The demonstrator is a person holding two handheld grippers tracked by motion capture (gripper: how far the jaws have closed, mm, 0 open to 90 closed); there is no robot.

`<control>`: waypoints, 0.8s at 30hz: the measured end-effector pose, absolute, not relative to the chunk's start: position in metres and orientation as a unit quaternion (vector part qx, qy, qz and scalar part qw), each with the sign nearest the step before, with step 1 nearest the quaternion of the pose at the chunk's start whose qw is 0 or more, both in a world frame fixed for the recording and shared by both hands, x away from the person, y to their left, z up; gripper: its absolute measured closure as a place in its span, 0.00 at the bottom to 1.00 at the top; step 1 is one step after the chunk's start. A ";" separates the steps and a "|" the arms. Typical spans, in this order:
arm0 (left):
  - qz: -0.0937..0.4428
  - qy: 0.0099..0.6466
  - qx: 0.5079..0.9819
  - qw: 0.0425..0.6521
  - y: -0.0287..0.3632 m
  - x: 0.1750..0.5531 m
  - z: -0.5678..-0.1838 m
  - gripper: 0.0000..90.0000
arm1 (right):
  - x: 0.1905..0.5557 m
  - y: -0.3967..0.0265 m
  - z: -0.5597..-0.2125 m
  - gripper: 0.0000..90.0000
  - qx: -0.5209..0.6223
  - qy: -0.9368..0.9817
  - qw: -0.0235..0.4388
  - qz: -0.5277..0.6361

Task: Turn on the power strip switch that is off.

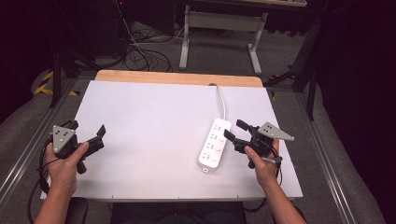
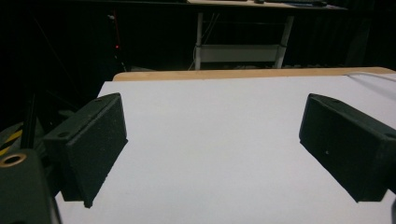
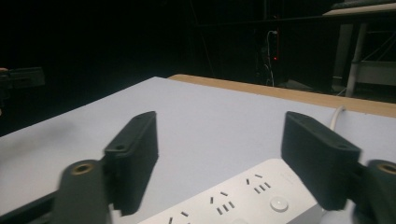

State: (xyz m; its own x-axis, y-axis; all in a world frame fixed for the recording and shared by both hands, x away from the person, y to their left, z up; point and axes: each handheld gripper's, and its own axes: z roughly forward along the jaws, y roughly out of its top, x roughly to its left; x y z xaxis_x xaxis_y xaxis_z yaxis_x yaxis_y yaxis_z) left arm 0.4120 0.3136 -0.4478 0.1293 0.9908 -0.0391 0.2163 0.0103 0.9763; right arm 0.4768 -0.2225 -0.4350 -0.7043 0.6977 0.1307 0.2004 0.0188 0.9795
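- Holding the left black two-jaw gripper (image 1: 87, 130) near the left edge of the white tabletop board (image 1: 149, 121), the person's left hand (image 1: 65, 163) grips its handle; jaws stand wide apart with nothing between them, also seen in the left gripper view (image 2: 212, 149).
- The trailing cable below that hand is hard to follow against the dark floor.
- Centre of the board is bare, with open room between the two grippers; a light wooden strip (image 1: 177, 77) shows along the far edge.
- White rectangular power strip (image 1: 215, 144) lies flat right of centre, its white cord (image 1: 221, 100) running to the far edge.
- Right black two-jaw gripper (image 1: 236, 129) sits just beside the strip's right side, jaws apart and empty; right hand (image 1: 262, 161) holds it.
- Right gripper view: strip (image 3: 243, 196) lies below the jaws, its near end cut off; background is too dark to read.
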 end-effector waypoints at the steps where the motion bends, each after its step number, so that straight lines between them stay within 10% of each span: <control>1: 0.402 0.523 0.577 0.481 0.314 0.412 -0.448 0.09 | 0.478 -0.223 -0.435 0.21 0.329 0.684 0.202 0.619; 24: 0.401 0.524 0.577 0.481 0.314 0.412 -0.448 0.09 | 0.481 -0.241 -0.441 0.04 0.352 0.630 0.274 0.636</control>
State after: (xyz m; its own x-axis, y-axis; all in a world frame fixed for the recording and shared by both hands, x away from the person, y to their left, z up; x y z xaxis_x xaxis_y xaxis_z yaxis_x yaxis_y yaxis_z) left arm 0.4117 0.3142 -0.4476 0.1294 0.9908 -0.0402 0.2182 0.0111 0.9758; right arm 0.4812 -0.2415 -0.4410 -0.6019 0.7921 0.1017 0.0938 -0.0564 0.9940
